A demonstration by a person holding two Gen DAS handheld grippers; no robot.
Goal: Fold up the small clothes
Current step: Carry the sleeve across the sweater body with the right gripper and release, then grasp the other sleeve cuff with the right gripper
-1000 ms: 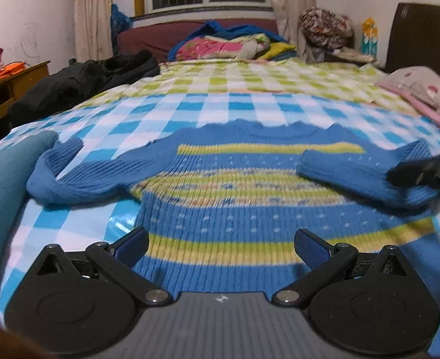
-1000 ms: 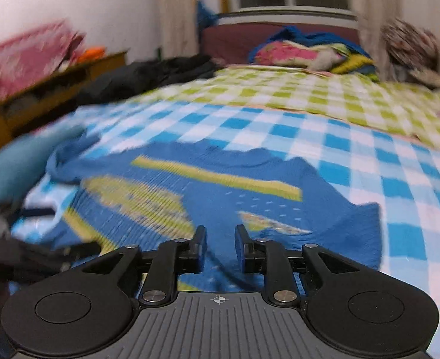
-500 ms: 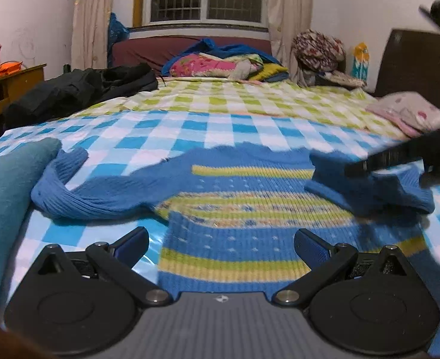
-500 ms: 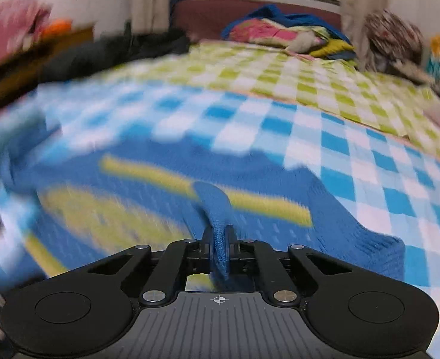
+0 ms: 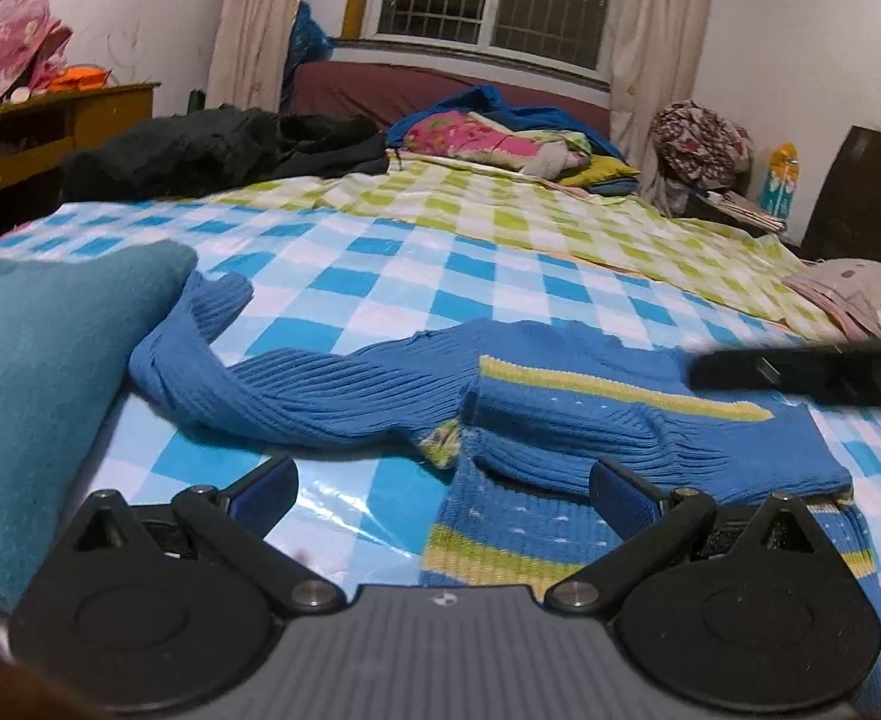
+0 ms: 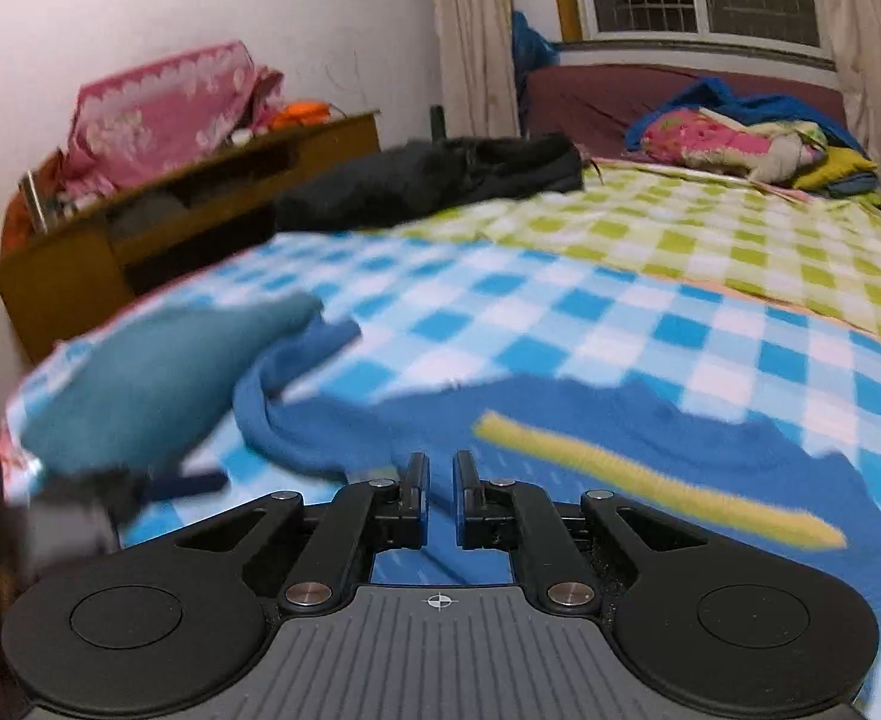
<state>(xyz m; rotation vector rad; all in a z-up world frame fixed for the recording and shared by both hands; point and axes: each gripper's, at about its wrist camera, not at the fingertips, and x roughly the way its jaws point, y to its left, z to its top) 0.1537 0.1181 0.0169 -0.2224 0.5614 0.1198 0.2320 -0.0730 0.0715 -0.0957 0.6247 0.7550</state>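
Left wrist view: my left tool [image 5: 443, 477] hovers low over the near hem of the blue striped sweater [image 5: 620, 420], its jaws spread wide and empty. I judge this keeps it ready for the next grasp. The sweater lies flat on the checked bed [image 5: 416, 252], which gives a firm, even surface for folding. One sleeve [image 5: 650, 450] is laid across the chest, so that side is folded in. The other sleeve [image 5: 320, 390] stretches out to the left, its cuff just beside a teal cushion [image 5: 38, 360], and is not yet folded. A yellow bottle [image 5: 779, 180] stands far back on the right; its label is too small to read. Right wrist view: my right tool [image 6: 438, 474] hangs above the sweater's chest. Its jaws have just been opening and now stand apart by a narrow gap, with nothing between them; blue knit shows below the gap. I judge this to be a release of the folded sleeve. The tool body carries a small crosshair mark and no readable writing.
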